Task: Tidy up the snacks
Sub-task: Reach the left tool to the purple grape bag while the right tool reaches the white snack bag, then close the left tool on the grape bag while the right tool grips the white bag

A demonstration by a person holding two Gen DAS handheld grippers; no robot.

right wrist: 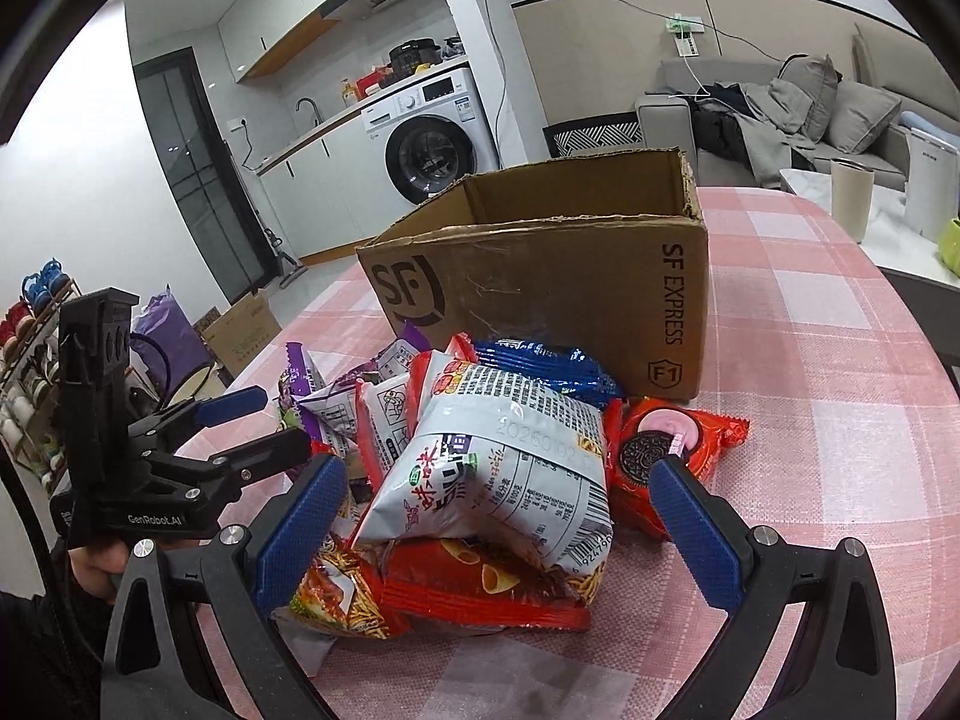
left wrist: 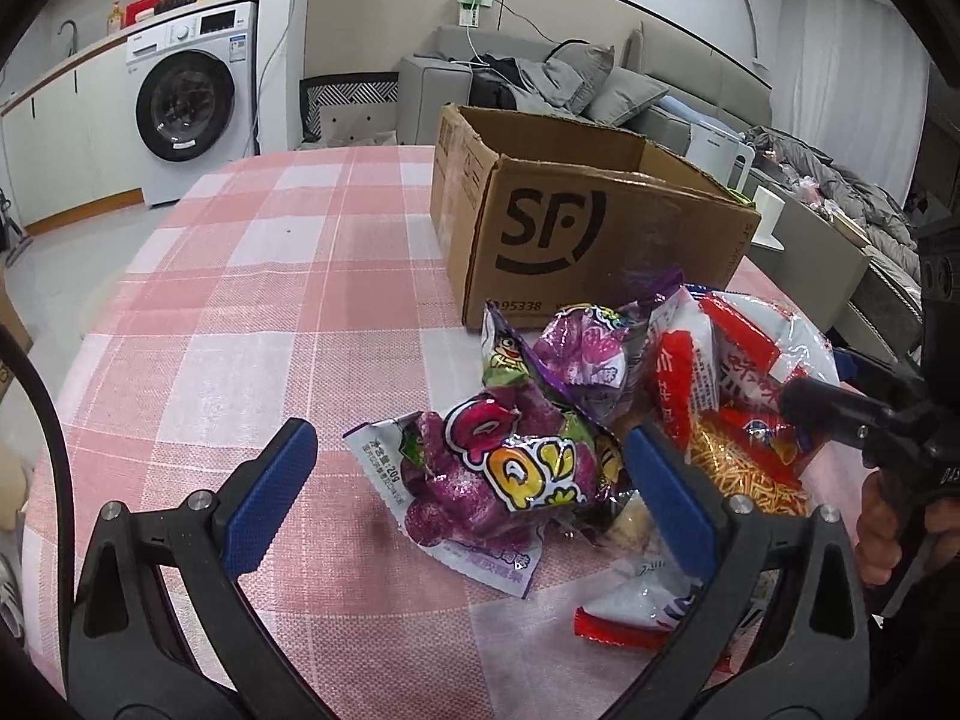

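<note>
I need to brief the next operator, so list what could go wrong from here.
1. The snack packets lie heaped and overlapping, so the right tool, open around the white packet, may drag neighbours along.
2. The cardboard box has tall walls; a low carry could snag the rim.
3. Both tools work one pile and might collide.

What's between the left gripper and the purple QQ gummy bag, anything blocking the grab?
Nothing visible. The left gripper is open and the purple gummy bag lies on the tablecloth between its fingers. Its right finger sits close against neighbouring packets in the pile, so it may catch them on closing.
</note>
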